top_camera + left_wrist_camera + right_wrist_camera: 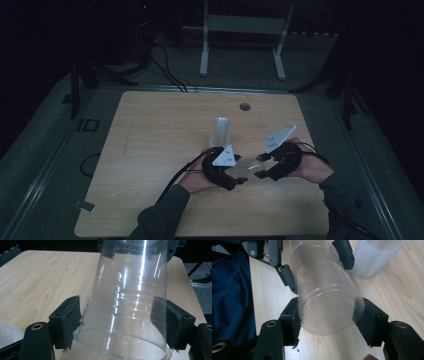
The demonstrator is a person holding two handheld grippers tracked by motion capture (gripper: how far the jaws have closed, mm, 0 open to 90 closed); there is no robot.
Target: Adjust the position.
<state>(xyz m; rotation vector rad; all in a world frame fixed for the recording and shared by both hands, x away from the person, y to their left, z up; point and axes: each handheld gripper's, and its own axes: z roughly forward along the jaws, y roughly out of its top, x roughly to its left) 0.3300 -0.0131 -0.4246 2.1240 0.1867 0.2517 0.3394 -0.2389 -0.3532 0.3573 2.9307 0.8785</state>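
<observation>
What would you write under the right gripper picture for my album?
Right gripper and left gripper hold a clear plastic cup sideways above the wooden table, beside a stack of clear cups.

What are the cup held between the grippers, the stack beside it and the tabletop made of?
Cup: probably thin clear plastic, glossy; you see through it, with moulded ribs and glare streaks. Stack of cups: seemingly the same plastic, cloudier where the layers nest. Tabletop: pale wood grain, matte, possibly laminate.

A clear ribbed plastic cup [325,297] lies on its side above the table, clamped at both ends.
</observation>
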